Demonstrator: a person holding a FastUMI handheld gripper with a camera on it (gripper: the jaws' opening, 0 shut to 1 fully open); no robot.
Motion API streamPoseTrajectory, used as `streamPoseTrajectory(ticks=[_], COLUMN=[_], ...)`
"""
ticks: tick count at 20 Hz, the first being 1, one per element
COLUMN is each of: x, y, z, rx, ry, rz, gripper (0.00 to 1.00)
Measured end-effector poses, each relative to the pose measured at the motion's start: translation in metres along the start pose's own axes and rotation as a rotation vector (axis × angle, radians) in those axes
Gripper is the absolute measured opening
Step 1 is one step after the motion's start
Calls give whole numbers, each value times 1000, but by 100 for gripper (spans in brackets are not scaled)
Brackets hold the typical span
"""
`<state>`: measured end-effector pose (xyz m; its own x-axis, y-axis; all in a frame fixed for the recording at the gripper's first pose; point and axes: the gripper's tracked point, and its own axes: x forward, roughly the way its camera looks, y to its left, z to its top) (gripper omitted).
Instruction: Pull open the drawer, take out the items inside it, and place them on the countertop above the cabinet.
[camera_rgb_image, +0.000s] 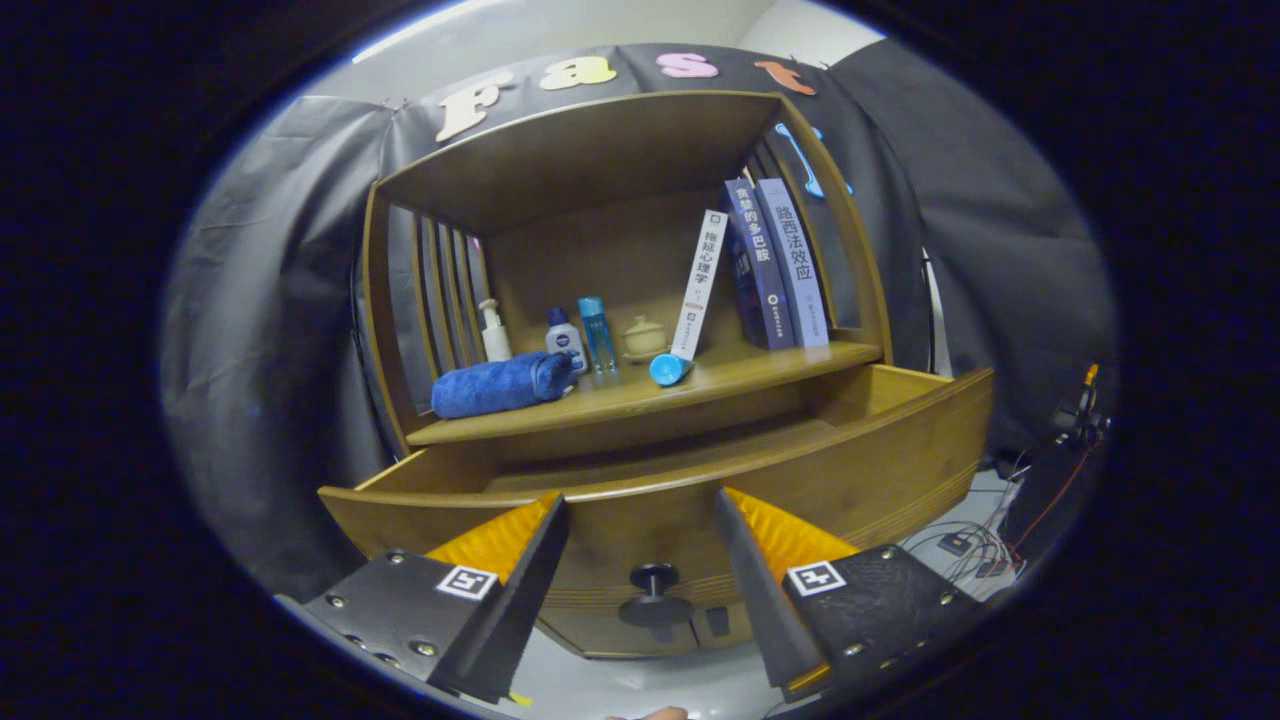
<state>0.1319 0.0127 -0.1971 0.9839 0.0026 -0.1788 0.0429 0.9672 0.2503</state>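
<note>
The wooden cabinet's drawer (860, 460) stands pulled open below the countertop (760, 372). Its inside looks bare as far as I can see; the front panel hides most of the floor. The dark round drawer knob (653, 595) sits on the front panel, low between my fingers. My gripper (642, 505) is open, just in front of the drawer's front rim, holding nothing. On the countertop lie a rolled blue towel (500, 385) and a small blue cup on its side (668, 369).
At the back of the countertop stand a white pump bottle (494, 333), a white bottle with blue cap (565, 338), a clear blue bottle (597, 333), a small cream lidded pot (645, 337) and three books (765, 265). Cables and a device (1075, 420) lie right of the cabinet.
</note>
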Motion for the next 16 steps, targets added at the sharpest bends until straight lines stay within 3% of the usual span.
streamPoseTrajectory(ticks=[16], x=[54], y=[-21], z=[-4], rx=[-6], ry=[55], rz=[-2], gripper=[94])
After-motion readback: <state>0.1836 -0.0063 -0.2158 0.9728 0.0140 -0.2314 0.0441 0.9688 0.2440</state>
